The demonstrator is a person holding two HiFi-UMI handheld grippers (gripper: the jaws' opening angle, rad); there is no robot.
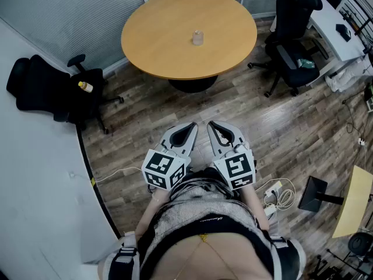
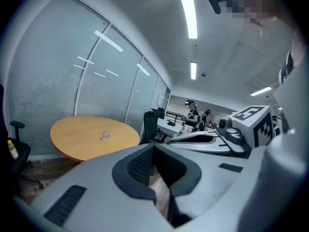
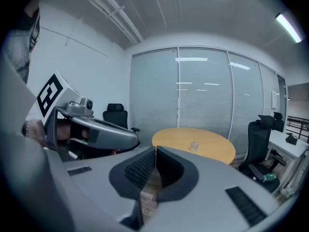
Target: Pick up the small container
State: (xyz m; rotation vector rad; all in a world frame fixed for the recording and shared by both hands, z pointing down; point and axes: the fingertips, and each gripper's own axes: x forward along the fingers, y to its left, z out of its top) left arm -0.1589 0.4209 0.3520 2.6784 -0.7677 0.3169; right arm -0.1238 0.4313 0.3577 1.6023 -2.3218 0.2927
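On the round wooden table (image 1: 169, 51), near its middle, the small container (image 1: 198, 38) stands upright and alone. It looks clear, like glass or plastic, with a narrower top. The task seems to be at its very beginning: nothing is picked up, and the person stands well apart from the table. The left gripper (image 1: 187, 130) and the right gripper (image 1: 217, 130) are side by side close to the body, both with jaws closed together on nothing. Their shells are smooth grey plastic, and the inner pads are dark and ribbed. The approach, the opening and the grasp are all left.
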